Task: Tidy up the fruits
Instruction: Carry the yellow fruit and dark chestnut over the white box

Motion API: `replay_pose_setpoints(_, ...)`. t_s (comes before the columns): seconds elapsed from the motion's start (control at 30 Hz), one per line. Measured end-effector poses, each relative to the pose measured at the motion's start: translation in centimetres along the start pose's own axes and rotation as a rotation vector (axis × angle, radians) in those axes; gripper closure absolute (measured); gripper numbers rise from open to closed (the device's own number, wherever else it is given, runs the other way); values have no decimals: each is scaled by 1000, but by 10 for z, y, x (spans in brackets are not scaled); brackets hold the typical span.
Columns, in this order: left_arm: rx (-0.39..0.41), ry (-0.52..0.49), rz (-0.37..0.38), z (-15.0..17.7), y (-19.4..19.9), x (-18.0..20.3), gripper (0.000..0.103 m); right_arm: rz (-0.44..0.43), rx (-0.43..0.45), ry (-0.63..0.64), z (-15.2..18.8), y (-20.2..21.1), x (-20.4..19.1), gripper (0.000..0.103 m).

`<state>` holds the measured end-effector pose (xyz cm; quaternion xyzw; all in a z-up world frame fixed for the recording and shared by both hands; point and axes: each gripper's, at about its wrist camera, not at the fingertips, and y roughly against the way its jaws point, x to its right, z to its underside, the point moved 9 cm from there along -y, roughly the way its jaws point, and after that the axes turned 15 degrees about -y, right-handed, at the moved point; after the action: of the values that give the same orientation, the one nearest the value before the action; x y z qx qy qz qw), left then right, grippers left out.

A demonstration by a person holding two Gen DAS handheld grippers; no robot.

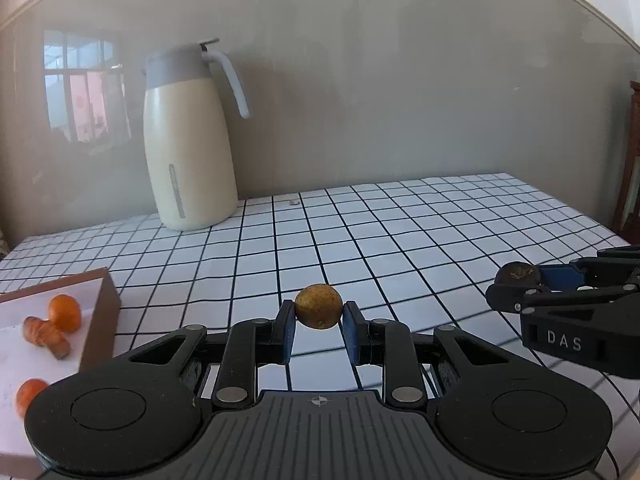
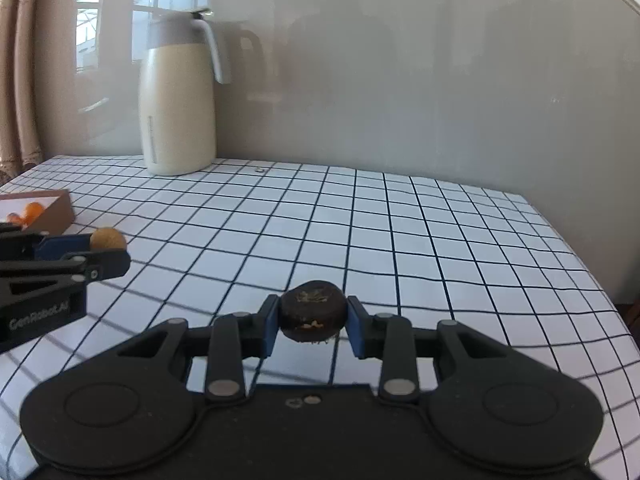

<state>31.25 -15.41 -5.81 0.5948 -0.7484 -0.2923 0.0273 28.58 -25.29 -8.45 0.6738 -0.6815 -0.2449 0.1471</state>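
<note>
a small round tan fruit (image 1: 319,306) with a rough, speckled skin is pinched between the blue pads of the left hand-held gripper (image 1: 319,322), low in the centre of the left wrist frame. a dark, flattened, wrinkled fruit (image 2: 313,311) is clamped likewise in the right hand-held gripper (image 2: 313,320). both are held above the surface (image 1: 400,232), covered by a white cloth gridded in black. at lower left a shallow cardboard box (image 1: 102,312) holds smooth orange fruits (image 1: 64,312). a cream jug (image 1: 188,140) with a grey lid stands at upper left.
</note>
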Motion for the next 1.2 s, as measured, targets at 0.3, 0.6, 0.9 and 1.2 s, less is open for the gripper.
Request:
replay_pose_setpoints(0.3,26,-12,-35,17,45,-12,77,-43,15,36,17,35,-34,77)
replay_pose_setpoints(0.6,61,-20,-96,32,87,-38,77,-123,51,71,25,61,-72,77)
replay_pose_setpoints(0.9,104,0,-156,42,126,-64,77,-215,82,96,26,85,-107,77)
replay_pose_setpoints(1.2,135,4,-216,46,149,-87,77,-333,135,81,9,101,-139,77)
